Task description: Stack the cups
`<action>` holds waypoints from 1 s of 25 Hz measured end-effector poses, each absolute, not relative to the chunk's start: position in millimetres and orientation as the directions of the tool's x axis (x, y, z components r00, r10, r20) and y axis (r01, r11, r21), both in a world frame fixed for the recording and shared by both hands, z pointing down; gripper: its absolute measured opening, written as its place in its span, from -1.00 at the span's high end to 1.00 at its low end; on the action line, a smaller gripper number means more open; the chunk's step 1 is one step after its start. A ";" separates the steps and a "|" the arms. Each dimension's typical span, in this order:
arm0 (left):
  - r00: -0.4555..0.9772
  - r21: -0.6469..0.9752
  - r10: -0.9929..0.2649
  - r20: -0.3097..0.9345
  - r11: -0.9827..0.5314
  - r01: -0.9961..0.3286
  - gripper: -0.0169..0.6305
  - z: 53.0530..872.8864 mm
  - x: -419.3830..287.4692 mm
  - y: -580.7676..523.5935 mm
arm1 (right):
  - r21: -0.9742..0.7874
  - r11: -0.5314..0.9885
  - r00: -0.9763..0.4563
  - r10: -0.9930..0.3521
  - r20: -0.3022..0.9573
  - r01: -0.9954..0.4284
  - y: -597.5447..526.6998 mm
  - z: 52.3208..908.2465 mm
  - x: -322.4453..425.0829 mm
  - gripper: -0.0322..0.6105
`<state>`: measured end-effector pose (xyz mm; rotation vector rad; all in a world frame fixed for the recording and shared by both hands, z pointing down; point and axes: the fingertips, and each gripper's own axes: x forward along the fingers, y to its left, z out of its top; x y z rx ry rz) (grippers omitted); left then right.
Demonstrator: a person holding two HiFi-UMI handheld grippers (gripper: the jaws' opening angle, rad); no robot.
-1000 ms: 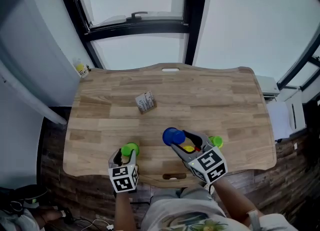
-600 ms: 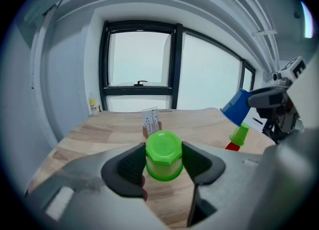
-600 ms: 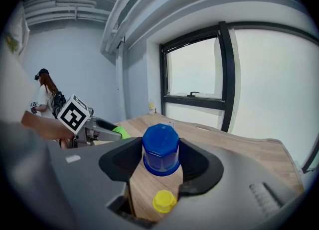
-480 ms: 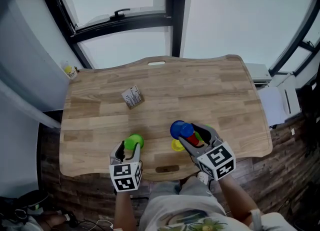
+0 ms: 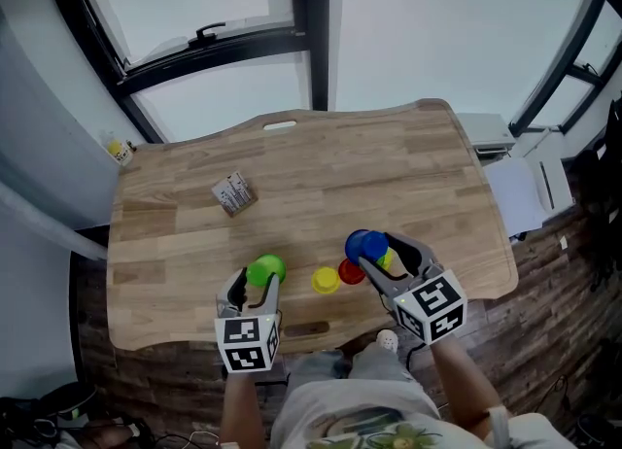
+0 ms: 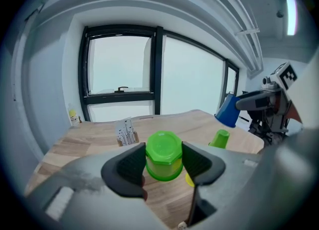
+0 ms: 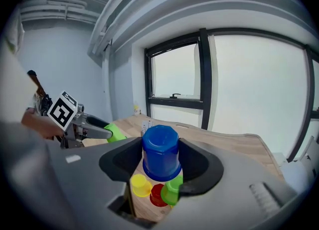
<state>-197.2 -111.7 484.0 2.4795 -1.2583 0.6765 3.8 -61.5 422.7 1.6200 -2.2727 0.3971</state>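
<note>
Five plastic cups, all base up. Lime-green cup (image 6: 163, 149) — clamped in the left tongs (image 6: 163, 163), clear of the wooden surface (image 5: 389, 175). Blue cup (image 7: 160, 149) — raised in the right tongs (image 7: 161, 164). Yellow cup (image 5: 325, 281), red cup (image 5: 351, 271) and small green cup (image 7: 172, 190) stand close together on the surface near its front edge.

L gripper (image 6: 163, 164) grips inverted green cup (image 6: 162, 149); R gripper (image 6: 239, 104) holds blue cup (image 6: 227, 113) above wood table (image 6: 94, 139), smaller green cup (image 6: 219, 138) below.
</note>
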 end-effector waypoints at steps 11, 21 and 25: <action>0.570 0.010 -0.603 0.558 -0.682 -0.731 0.22 492.9 -119.7 -94.2 | -0.048 0.304 -0.295 -0.853 0.430 -0.951 -51.9 425.1 45.9 0.19; 0.571 -0.010 -0.533 0.624 -0.737 -0.676 0.22 521.0 -74.9 -82.4 | -0.060 0.322 -0.314 -0.840 0.442 -0.945 -47.4 431.3 70.1 0.19; 0.559 0.003 -0.498 0.663 -0.746 -0.666 0.22 538.8 -63.3 -76.6 | -0.066 0.317 -0.312 -0.837 0.451 -0.946 -46.6 435.9 82.8 0.19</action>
